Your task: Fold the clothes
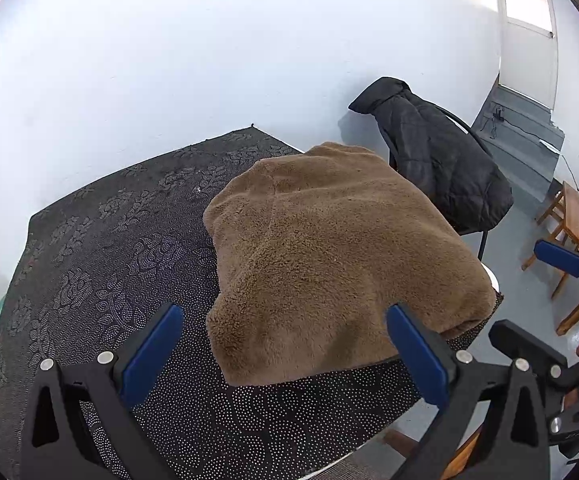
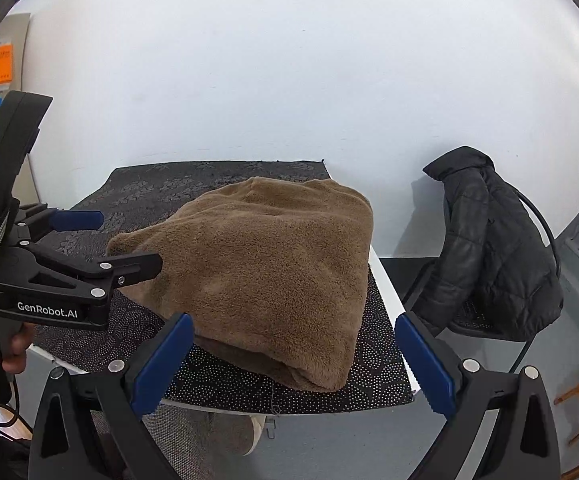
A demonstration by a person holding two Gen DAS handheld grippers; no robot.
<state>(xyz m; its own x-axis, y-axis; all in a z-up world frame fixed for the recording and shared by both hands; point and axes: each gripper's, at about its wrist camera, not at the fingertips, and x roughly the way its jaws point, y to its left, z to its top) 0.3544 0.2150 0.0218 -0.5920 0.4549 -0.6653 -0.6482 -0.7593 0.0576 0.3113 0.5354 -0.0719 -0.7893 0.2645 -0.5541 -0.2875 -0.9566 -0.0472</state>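
The brown fleece sat already bundled into a thick, roughly square pad on the dotted mat, pushed toward the mat's right side, with its right edge hanging a bit over the mat's edge there. Both tongs were held back off the fleece's near edge, neither touching it. The left gripper was spread wide with nothing in it, pointed at the fleece's near-left corner. The right gripper was also spread wide and empty, lined up with the fleece's near-right corner, where the stacked layers showed.

The fleece lay dead ahead of both, and I'd call neither hand clearly nearer. Its long axis, as far as I could tell, ran away from the tongs toward the wall, but with the fisheye warp I wouldn't swear to it.

Room to work: lots of bare mat left of the fleece, almost none on its right. Beyond that right edge a chair with a black jacket stood near, so any further fold probably wanted to go leftward.
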